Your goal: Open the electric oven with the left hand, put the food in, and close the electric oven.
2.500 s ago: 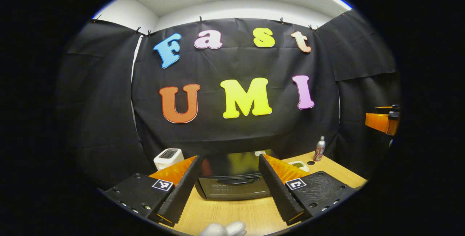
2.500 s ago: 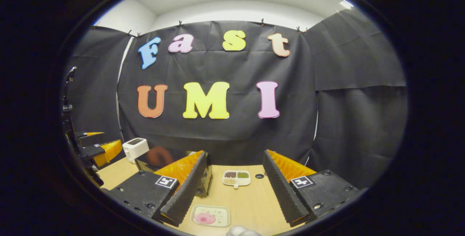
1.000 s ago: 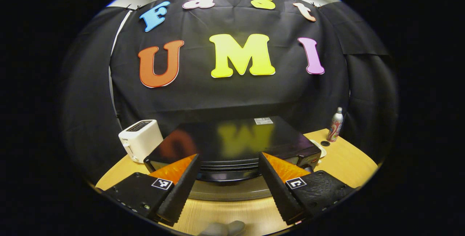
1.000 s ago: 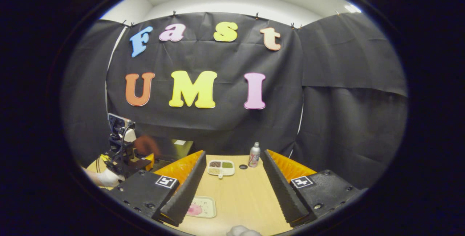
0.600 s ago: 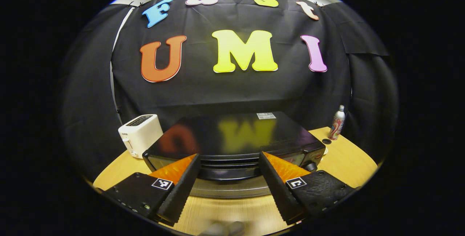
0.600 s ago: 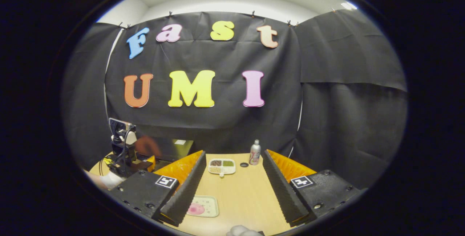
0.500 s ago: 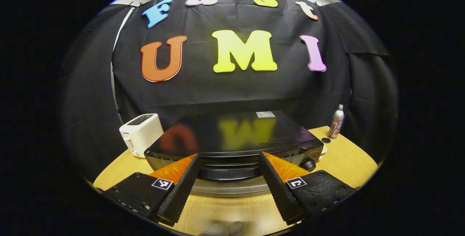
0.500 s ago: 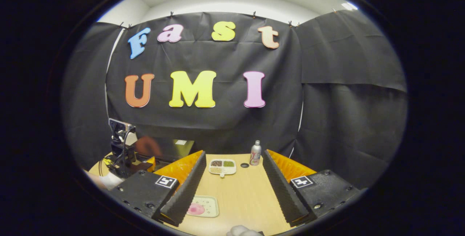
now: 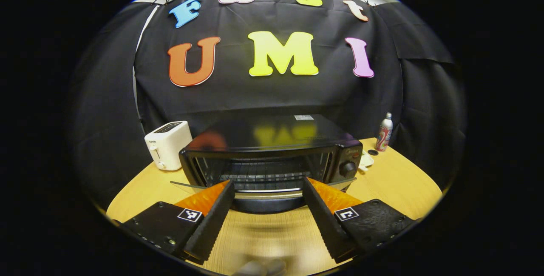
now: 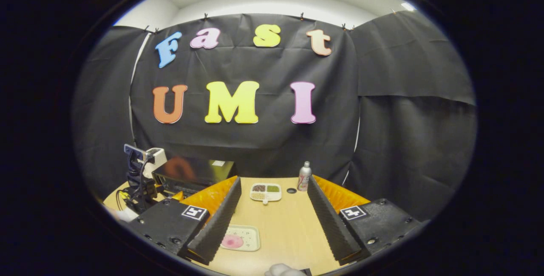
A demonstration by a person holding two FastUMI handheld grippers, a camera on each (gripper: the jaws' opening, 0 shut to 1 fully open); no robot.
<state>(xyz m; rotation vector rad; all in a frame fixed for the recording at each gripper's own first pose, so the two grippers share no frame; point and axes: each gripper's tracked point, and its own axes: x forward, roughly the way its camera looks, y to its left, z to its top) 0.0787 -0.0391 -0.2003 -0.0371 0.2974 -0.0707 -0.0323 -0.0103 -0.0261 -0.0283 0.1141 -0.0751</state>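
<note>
One step looks done: left gripper hangs spread wide and empty at bottom centre, the oven just beyond with its door down. Right gripper, wide too, holds nothing; the food tray waits lower left on the table.

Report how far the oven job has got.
Done: the oven stands open, its door swung down and the wire rack showing inside. In hand: the left gripper is at the lowered door, jaws spread. Left: the food tray lies on the table by the open right gripper; it has yet to go in, and the door has yet to be closed.
</note>
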